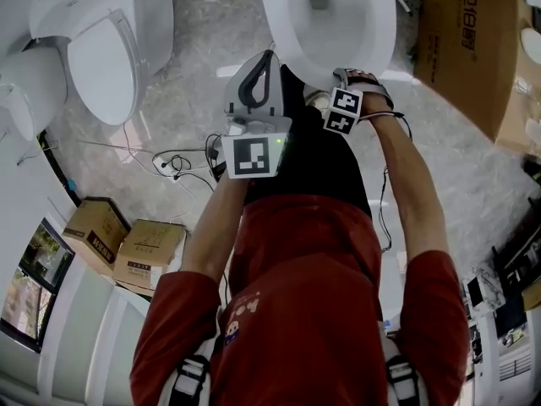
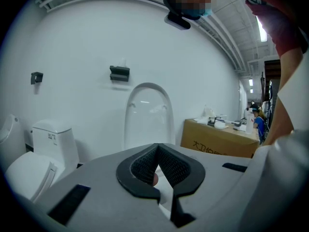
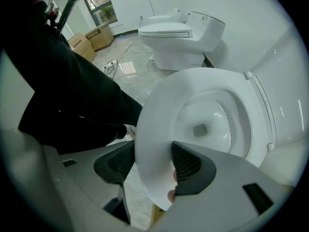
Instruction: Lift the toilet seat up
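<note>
The white toilet seat lies over the bowl just ahead of the person. My right gripper points straight down with the seat's front rim between its jaws: one pad sits at the outer edge, the other on the inner side, and both touch it. In the head view the right gripper is at the seat's near edge. My left gripper hangs beside it, pointing level at the raised lid. Its fingertips meet with nothing between them.
A second toilet stands to the left. At the right of the bowl there is a big cardboard box. Small boxes and cables lie on the marble floor at the left. The person's legs are close to the bowl.
</note>
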`<move>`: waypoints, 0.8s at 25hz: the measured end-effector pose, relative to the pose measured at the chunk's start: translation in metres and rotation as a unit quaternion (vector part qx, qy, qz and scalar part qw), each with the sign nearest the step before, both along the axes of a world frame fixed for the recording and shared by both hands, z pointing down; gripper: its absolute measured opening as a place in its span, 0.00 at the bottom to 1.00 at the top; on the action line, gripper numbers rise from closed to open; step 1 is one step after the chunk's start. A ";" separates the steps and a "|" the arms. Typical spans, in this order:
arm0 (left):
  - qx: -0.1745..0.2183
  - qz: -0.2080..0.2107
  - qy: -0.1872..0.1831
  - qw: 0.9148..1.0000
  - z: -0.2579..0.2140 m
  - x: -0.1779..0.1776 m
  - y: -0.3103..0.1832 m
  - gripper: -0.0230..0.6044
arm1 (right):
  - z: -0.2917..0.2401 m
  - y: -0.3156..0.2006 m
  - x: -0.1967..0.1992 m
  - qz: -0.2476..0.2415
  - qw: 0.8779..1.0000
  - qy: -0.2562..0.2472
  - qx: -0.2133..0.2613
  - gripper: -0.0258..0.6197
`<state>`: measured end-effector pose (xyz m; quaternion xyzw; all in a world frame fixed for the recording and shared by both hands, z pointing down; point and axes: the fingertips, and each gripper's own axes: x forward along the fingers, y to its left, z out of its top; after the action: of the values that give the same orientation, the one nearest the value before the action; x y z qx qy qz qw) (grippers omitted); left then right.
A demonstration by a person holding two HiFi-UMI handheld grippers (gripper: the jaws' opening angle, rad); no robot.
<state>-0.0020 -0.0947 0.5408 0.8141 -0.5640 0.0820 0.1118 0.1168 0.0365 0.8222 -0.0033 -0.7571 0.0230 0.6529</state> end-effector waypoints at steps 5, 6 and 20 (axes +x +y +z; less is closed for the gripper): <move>-0.001 -0.003 0.007 1.000 -0.005 0.003 0.007 0.05 | -0.013 -0.001 0.001 -0.003 1.000 -0.004 0.011 0.41; -0.001 -0.002 0.007 1.000 -0.006 0.004 0.008 0.05 | -0.015 -0.001 0.000 -0.003 1.000 -0.004 0.013 0.41; 0.025 -0.018 0.022 0.999 -0.030 0.004 0.016 0.05 | -0.044 -0.006 0.003 -0.008 0.999 -0.006 0.049 0.38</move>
<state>0.0018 -0.0783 0.5111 0.8080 -0.5776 0.0478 0.1057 0.1194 0.0308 0.7778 0.0223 -0.7611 -0.0194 0.6479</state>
